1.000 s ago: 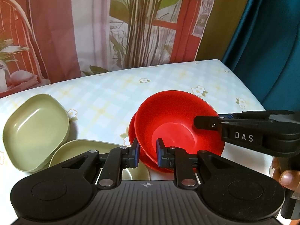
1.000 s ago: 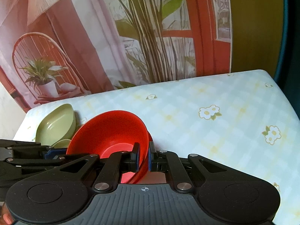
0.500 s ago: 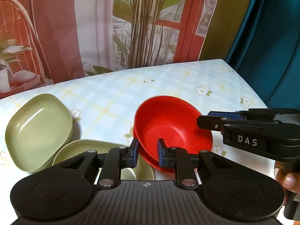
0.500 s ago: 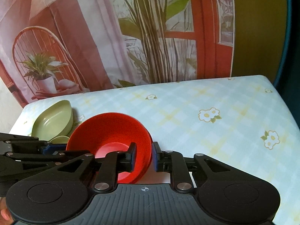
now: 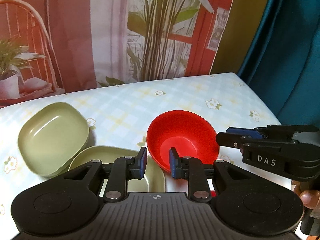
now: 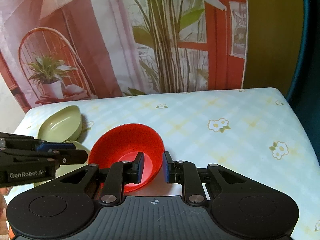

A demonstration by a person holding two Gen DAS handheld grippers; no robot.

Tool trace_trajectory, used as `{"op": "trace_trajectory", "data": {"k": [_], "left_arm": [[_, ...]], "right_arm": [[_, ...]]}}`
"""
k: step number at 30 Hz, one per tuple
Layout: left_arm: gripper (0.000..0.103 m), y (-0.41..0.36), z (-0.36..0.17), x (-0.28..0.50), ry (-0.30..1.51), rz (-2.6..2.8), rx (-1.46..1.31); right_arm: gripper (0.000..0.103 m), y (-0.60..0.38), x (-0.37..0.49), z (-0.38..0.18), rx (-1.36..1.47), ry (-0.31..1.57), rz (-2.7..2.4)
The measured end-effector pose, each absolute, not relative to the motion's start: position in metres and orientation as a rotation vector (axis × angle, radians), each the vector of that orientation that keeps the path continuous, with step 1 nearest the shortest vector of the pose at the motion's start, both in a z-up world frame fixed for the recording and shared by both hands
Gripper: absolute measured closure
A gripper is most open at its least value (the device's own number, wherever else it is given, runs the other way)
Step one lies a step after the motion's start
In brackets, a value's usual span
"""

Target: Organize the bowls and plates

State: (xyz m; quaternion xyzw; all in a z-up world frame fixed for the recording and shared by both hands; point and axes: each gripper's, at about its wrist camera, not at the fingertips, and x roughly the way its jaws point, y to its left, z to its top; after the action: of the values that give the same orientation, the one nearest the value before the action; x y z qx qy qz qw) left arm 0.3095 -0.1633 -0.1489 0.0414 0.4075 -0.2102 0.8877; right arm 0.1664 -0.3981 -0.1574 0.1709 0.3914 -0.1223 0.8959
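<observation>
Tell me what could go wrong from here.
The left gripper and right gripper jaws have just been opening, with the rim of the red bowl between each pair; withdrawing carelessly might snag and tip it. The green bowl looks propped on the edge of the green plate; a nudge could make it slide.

I see a bright red bowl [image 5: 181, 138] at centre frame, a paler red disc at its bottom. Left of it sit two olive-green dishes: a deep bowl [image 5: 53, 129] and a shallower plate [image 5: 118, 156] at lower centre. The worktop [image 5: 180, 96] wears a pale blue and yellow check cloth scattered with white daisies. Both tools are black with blue pads: left tool [image 5: 156, 163], right tool [image 6: 152, 167]
</observation>
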Motion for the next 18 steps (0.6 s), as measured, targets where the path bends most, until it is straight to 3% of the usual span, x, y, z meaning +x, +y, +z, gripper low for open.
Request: {"op": "trace_trajectory", "data": {"k": [18], "left_arm": [[0.078, -0.128, -0.143, 0.247, 0.817, -0.398, 0.096]], "right_arm": [[0.083, -0.360, 0.118, -0.150, 0.339, 0.783, -0.243]]}}
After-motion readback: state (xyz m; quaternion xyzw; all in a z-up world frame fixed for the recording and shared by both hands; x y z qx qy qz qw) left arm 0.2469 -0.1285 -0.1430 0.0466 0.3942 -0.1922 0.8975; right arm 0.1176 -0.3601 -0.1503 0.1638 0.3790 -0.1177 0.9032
